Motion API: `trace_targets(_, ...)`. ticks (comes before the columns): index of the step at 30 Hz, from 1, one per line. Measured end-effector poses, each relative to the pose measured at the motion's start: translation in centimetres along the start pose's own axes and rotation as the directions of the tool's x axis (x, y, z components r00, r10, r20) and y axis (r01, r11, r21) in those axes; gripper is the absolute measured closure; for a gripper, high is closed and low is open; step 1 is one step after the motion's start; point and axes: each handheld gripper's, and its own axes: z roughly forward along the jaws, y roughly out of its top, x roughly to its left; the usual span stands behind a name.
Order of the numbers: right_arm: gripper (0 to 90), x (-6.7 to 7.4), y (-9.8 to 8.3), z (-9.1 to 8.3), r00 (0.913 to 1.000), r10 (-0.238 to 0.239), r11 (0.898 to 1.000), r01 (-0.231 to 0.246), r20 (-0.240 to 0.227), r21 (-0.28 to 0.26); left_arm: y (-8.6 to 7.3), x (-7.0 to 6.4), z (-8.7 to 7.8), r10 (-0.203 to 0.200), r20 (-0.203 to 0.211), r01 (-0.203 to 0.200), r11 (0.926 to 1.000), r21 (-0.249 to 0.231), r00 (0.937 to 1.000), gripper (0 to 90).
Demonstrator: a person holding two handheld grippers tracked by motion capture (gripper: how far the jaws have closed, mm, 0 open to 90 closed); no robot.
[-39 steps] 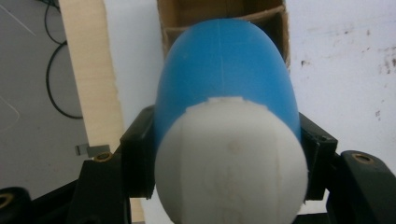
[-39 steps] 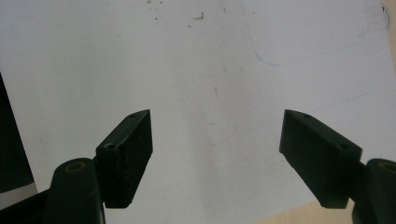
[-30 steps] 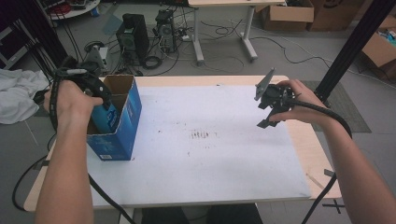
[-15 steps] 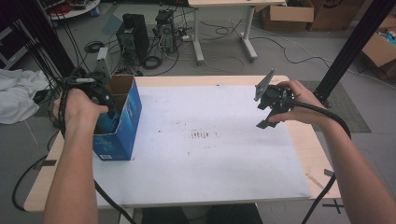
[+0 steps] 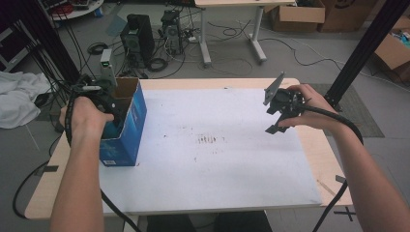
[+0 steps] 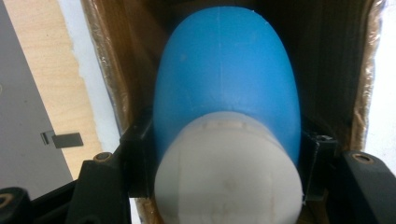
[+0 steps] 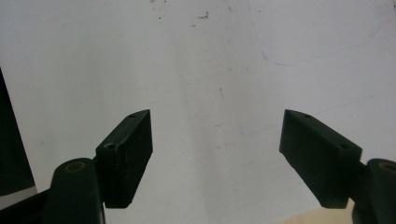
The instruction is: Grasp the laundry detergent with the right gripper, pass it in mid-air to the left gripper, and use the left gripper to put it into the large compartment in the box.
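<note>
Blue plastic, with a white cap end nearest the camera, is sitting clamped between the two black jaws of the left gripper (image 6: 224,154) in the left gripper view: a rounded blue bottle (image 6: 226,88) whose sides are being pressed from both flanks by the pads. Beyond the jaw tips, the bottle is pointing down into an open cardboard box (image 6: 107,70), whose brown inner walls are rising on either side of it. Whether the bottle's far end is touching the box floor cannot be told.

From the high view, the left gripper (image 5: 104,104) is sitting in the mouth of the box (image 5: 128,130), which is blue on the outside and standing upright at the left edge of the white table top (image 5: 217,164). The person's left hand (image 5: 84,118) is wrapping around the gripper body, and its cable is trailing back along the forearm.

Well apart, over the table's right side, the right gripper (image 5: 278,108) is being held in the right hand (image 5: 312,106) above the white surface. In the right gripper view its jaws (image 7: 217,154) are standing wide apart with nothing between them, and bare, faintly marked table top is lying ahead of the tips.
</note>
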Motion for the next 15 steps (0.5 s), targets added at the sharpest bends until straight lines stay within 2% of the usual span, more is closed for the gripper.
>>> trace_targets(5,25.5,0.01,0.08,0.09,1.0,-0.002,1.0,0.002,-0.001,0.002,0.03,-0.15,0.49,0.007,-0.012,-0.006,1.0,0.007,0.9999,38.5)
trace_targets(15,25.5,0.06,0.14,0.09,1.0,-0.002,1.0,0.002,-0.002,0.008,0.01,-0.12,0.74,0.004,-0.003,-0.004,1.0,0.002,1.0,38.4)
